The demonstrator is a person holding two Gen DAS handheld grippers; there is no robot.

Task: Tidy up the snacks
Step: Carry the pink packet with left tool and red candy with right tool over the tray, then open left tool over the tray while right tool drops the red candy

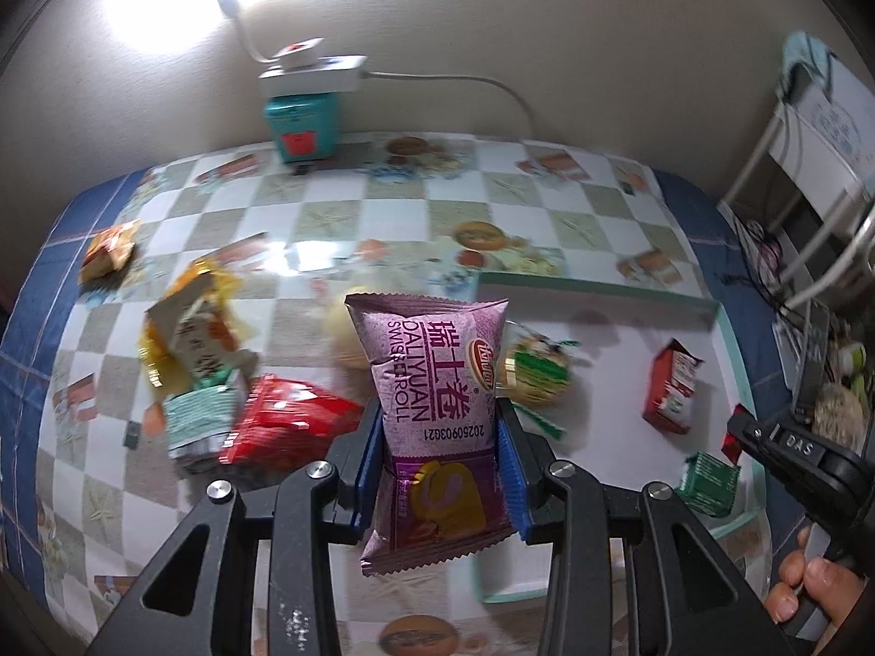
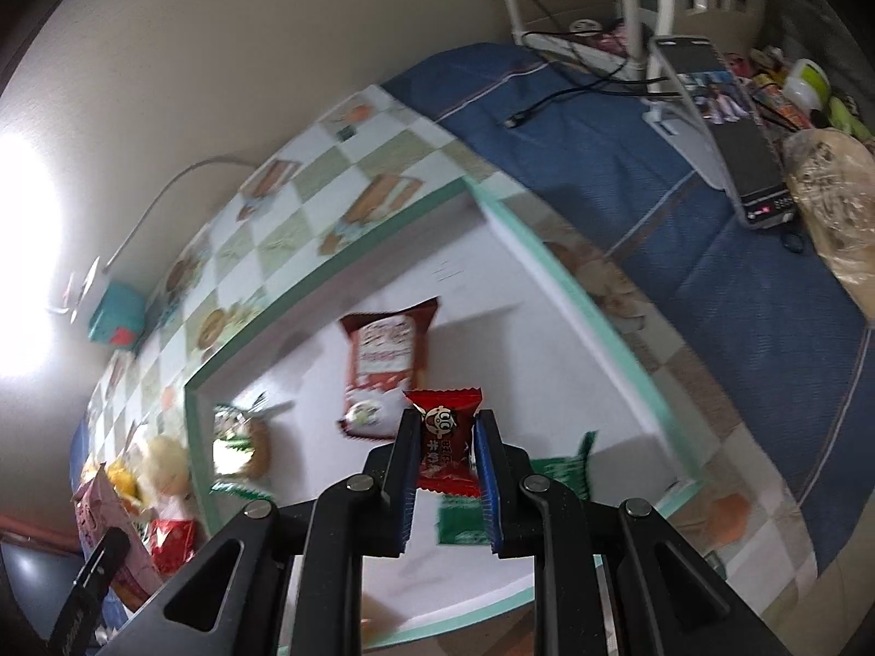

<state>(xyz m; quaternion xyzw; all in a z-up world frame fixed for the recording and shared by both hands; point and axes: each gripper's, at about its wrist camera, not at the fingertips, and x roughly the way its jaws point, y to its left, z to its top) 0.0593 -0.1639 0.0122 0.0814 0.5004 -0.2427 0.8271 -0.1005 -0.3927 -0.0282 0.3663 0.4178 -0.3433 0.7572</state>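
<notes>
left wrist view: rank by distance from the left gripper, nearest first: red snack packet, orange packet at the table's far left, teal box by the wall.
From the left gripper, which holds the purple Swiss roll packet:
1. Red snack packet: just left of the fingers, on the table.
2. Orange packet: far left, near the blue border.
3. Teal box: at the back, against the wall.

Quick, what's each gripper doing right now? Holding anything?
Left gripper: closed on the purple Swiss roll packet.
Right gripper: closed on a small red candy packet.
</notes>
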